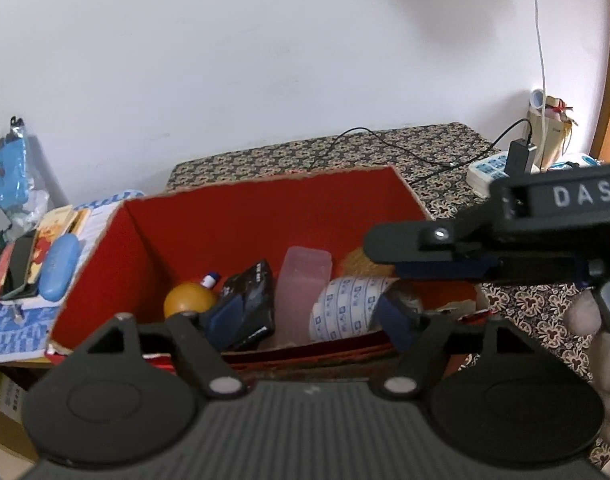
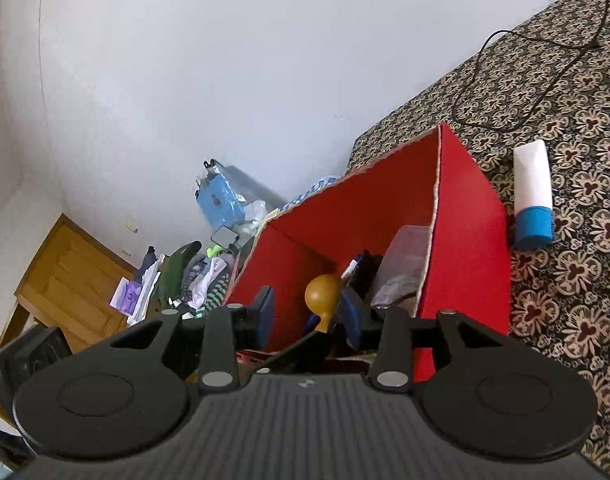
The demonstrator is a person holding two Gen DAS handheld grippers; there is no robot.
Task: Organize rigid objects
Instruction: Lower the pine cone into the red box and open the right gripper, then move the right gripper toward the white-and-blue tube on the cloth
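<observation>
Both claws are hanging wide open and empty over the red box [image 1: 241, 216]: left claw [image 1: 305, 320], right claw [image 2: 309, 316].

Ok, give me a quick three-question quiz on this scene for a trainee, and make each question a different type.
1. True or false: the white tube with the blue cap lies inside the red box.
2. Which of these is inside the red box? A. orange ball B. blue glasses case C. power strip
3. Fill in the blank: the fingers of the left gripper are ____ (open or shut).

Key: 1 false, it lies on the patterned cloth beside the box; 2 A; 3 open.
</observation>
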